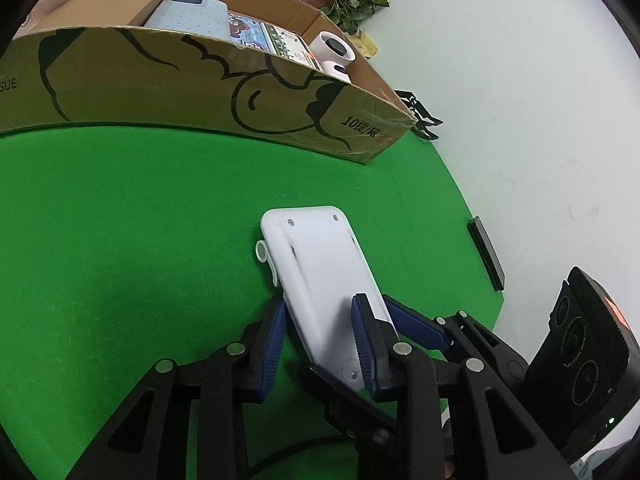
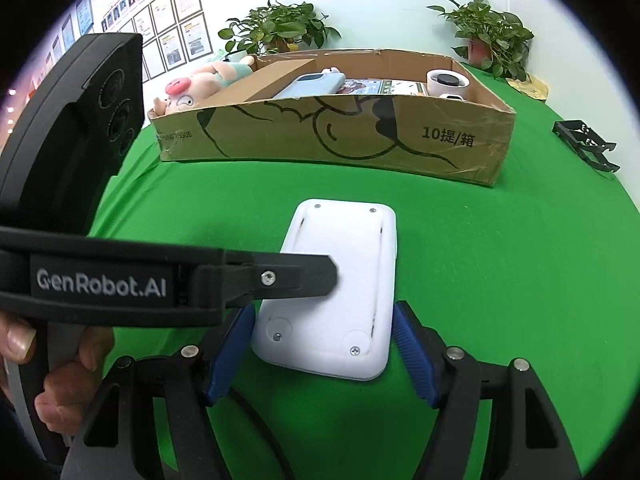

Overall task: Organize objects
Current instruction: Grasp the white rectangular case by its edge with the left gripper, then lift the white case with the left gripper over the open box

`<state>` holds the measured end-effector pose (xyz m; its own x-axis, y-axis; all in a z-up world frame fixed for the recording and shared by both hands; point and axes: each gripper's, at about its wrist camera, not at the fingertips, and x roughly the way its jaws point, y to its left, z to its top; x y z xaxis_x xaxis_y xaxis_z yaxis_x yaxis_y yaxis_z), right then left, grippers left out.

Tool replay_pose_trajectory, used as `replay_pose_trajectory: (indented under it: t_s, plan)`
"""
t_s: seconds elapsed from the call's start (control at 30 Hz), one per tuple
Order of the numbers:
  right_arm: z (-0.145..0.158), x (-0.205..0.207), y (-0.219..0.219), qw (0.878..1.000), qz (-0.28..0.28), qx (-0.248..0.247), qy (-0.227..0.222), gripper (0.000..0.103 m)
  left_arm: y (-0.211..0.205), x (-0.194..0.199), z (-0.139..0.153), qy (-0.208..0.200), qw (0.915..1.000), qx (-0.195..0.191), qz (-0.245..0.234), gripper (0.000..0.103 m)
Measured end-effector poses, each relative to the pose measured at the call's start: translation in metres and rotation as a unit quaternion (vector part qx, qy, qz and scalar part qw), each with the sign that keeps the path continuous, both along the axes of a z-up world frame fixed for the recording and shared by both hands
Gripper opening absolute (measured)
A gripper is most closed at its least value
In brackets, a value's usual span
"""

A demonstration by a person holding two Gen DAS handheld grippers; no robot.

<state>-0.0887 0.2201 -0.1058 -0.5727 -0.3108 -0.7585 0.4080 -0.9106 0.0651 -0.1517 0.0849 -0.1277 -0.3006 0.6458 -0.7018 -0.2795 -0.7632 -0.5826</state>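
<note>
The left gripper (image 1: pixel 320 344) is pinching the white device (image 1: pixel 324 276) at lower centre on the green cloth (image 1: pixel 120 220), the right gripper (image 2: pixel 320 352) is waiting spread around it, and next it probably needs lifting into the box (image 2: pixel 400 136) above.

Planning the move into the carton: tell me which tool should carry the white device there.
Right, likely. The right tool brackets the white device on both long edges, facing the cardboard box; the left tool comes in sideways, one finger across its top face.
</note>
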Motion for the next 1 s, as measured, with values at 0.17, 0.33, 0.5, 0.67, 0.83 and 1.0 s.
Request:
replay_pose_trajectory:
  t_s: [0.17,0.33,0.5,0.67,0.83,1.0]
  plan:
    - [0.001,-0.005,0.0,1.0,-0.014,-0.008,0.0,0.067,0.002,0.002,0.011,0.03,0.9994,-0.014,0.001,0.023]
    - [0.012,-0.004,0.0,0.999,-0.017,-0.023,0.019,0.067,0.001,0.015,0.032,0.064,0.9977,-0.022,0.002,0.023]
    - [0.032,-0.004,-0.004,0.998,-0.021,-0.031,0.052,0.067,-0.003,0.022,0.061,0.109,0.9936,-0.024,0.016,0.023]
    - [0.054,-0.003,-0.01,0.995,-0.016,-0.04,0.093,0.067,-0.008,0.022,0.089,0.144,0.9889,-0.025,0.027,0.023]
    - [0.069,-0.003,-0.017,0.992,-0.011,-0.048,0.118,0.067,-0.017,0.028,0.11,0.168,0.9845,-0.024,0.043,0.023]
    - [0.08,-0.006,-0.017,0.989,-0.009,-0.061,0.133,0.067,-0.018,0.021,0.124,0.181,0.9821,-0.025,0.047,0.022]
